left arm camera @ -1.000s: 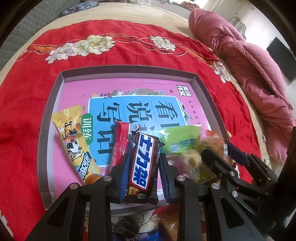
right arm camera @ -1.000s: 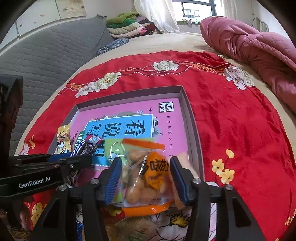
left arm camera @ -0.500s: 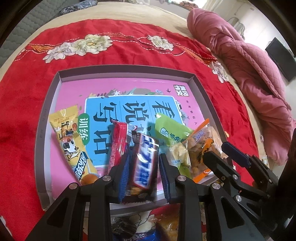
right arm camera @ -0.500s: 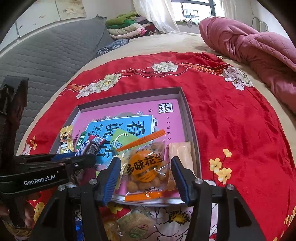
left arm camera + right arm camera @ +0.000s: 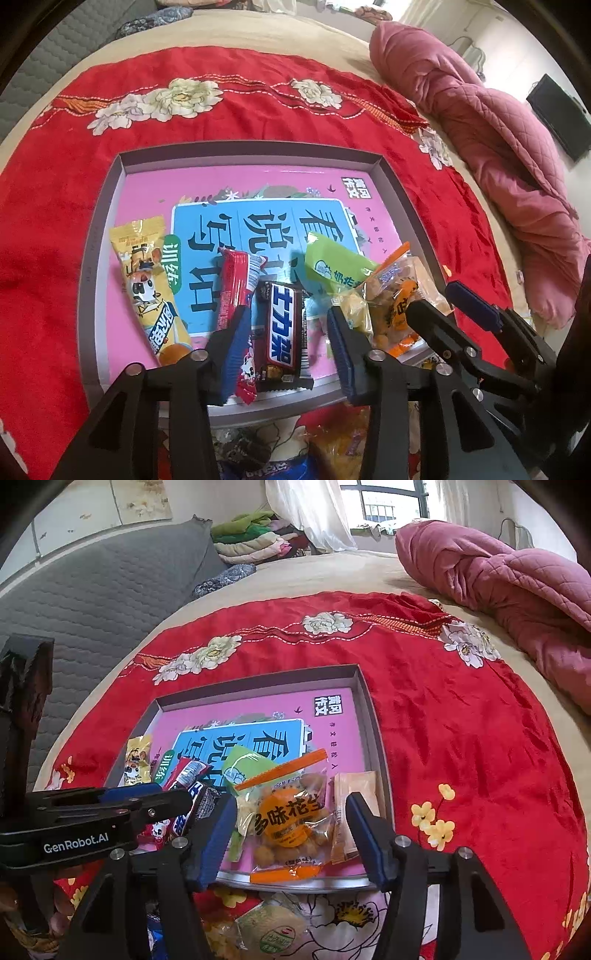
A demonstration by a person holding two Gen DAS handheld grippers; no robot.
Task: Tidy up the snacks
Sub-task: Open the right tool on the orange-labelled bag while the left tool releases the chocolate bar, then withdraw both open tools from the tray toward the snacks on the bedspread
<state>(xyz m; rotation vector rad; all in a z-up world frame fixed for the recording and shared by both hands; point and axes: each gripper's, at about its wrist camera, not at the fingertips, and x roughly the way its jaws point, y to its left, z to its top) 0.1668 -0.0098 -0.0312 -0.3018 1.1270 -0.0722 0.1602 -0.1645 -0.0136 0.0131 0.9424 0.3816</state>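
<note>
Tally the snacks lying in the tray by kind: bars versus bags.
Bars: 2 (red bar, chocolate bar)
Bags: 4 (yellow bag, green bag, peanut bag, beige sachet)
Total: 6

Left gripper (image 5: pixel 286 332) jaws have just been opening; chocolate bar (image 5: pixel 282 338) lies flat in the tray (image 5: pixel 255 153) between them, pads clear of it. Red bar (image 5: pixel 232 291) just left, yellow pack (image 5: pixel 147 284) farther left. Green pack (image 5: pixel 332 266) and peanut bag (image 5: pixel 395 306) right, under the right gripper (image 5: pixel 448 314).
</note>
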